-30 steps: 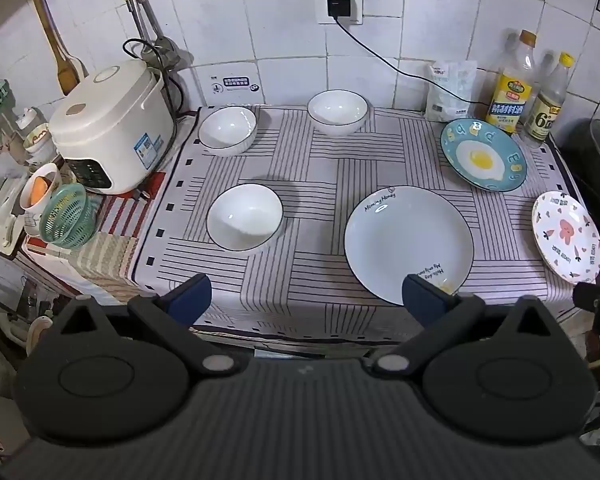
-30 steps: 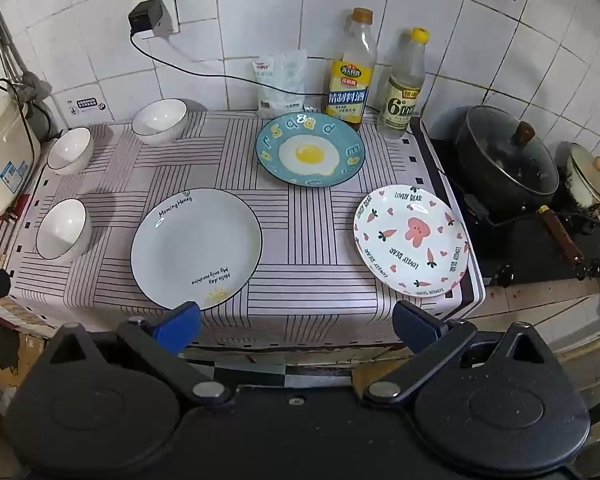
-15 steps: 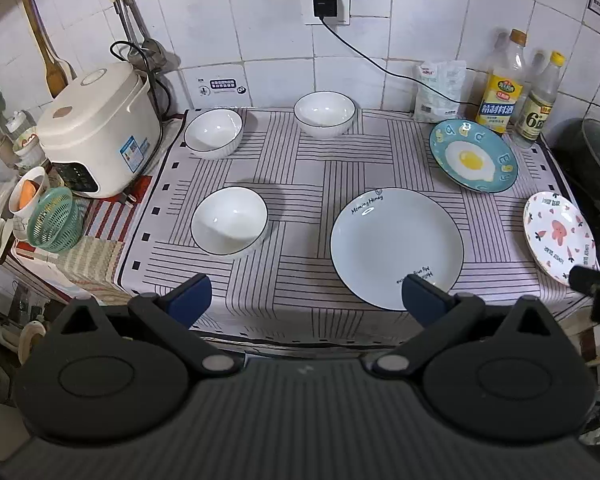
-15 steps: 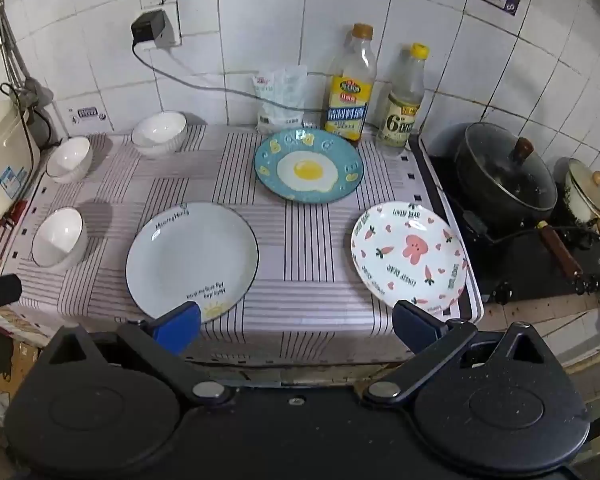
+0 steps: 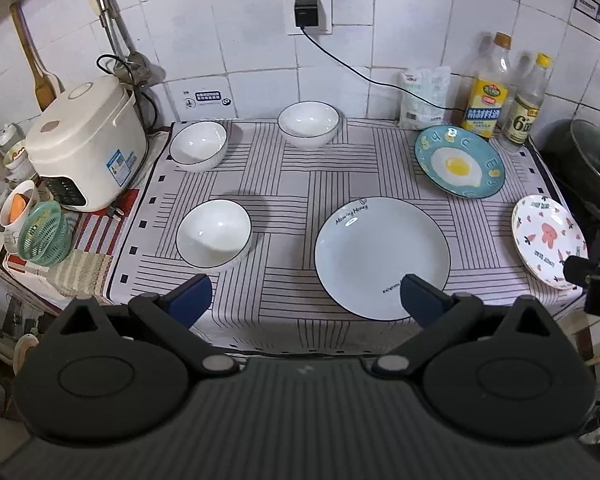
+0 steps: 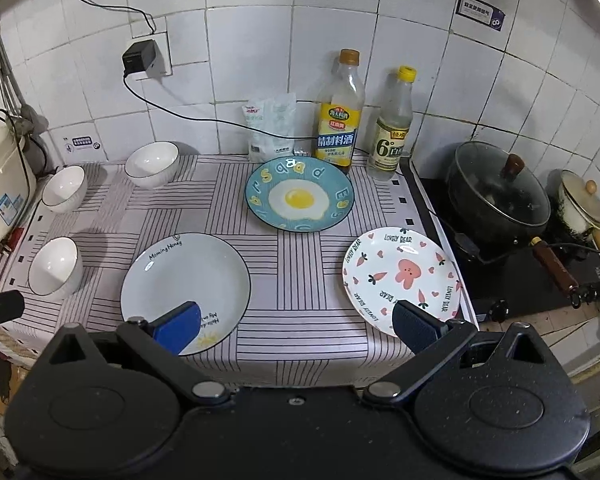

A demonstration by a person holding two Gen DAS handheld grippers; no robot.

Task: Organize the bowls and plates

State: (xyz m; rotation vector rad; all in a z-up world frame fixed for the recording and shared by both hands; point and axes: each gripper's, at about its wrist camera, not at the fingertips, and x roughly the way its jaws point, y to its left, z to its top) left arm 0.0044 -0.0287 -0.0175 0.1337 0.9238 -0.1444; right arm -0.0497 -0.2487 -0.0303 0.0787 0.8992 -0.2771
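Note:
Three white bowls sit on the striped cloth: near left (image 5: 213,233) (image 6: 54,266), back left (image 5: 198,145) (image 6: 63,188), back middle (image 5: 309,122) (image 6: 152,163). A large white plate (image 5: 381,255) (image 6: 185,280) lies at the front. A blue fried-egg plate (image 5: 459,164) (image 6: 299,198) lies behind it. A pink bear plate (image 5: 548,240) (image 6: 402,278) lies at the right edge. My left gripper (image 5: 304,300) is open and empty above the front edge. My right gripper (image 6: 296,326) is open and empty, between the white and bear plates.
A rice cooker (image 5: 86,144) and a green basket (image 5: 44,236) stand left of the cloth. Two bottles (image 6: 340,120) (image 6: 392,128) and a white bag (image 6: 270,126) stand at the back wall. A lidded black pot (image 6: 500,192) sits on the stove at right.
Both grippers have moved slightly forward toward the table; the dishes look a little closer. No dish has moved.

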